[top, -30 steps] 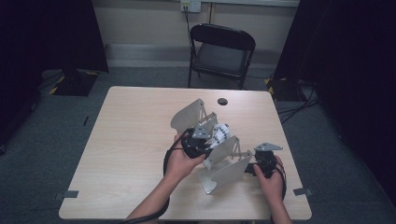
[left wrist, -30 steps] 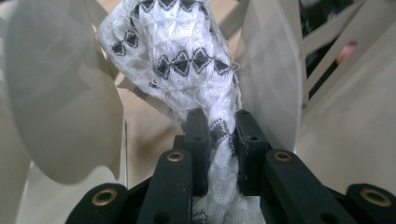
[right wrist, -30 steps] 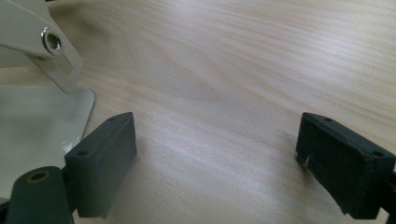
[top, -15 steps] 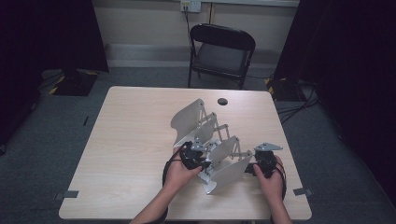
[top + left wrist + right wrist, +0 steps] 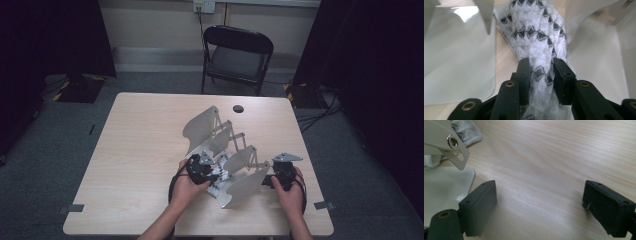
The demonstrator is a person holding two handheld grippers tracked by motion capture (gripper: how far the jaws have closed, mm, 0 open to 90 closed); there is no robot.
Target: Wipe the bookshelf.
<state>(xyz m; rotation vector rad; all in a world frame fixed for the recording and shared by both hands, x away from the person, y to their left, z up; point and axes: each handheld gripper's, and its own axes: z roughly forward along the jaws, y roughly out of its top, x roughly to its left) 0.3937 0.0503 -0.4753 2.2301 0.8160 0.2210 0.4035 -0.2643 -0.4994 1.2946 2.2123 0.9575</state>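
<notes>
A white cloth with black diamond patterns (image 5: 536, 37) lies bunched between two panels of a grey hinged folding rack (image 5: 200, 127). My left gripper (image 5: 540, 62) is shut on the cloth's near end. Its jaws have just been opening, but the pads still pinch the fabric between them. In the high view the left gripper (image 5: 202, 167) sits low at the rack's near left, with the cloth (image 5: 218, 175) trailing beside it. My right gripper (image 5: 539, 192) is open over bare wood with nothing between its pads. From above, the right gripper (image 5: 272, 180) rests by the nearest panel's right edge.
The rack's near panel (image 5: 245, 185) stands tilted on the light wooden table (image 5: 140, 150). A metal link (image 5: 454, 145) and a grey fabric edge (image 5: 466, 130) lie left of the right gripper. A small black disc (image 5: 238, 108) lies near the far edge. A black folding chair (image 5: 240, 55) stands beyond.
My left hand has come down and toward the near edge with the cloth, bringing it low between the rack's panels. The right hand has stayed put.
</notes>
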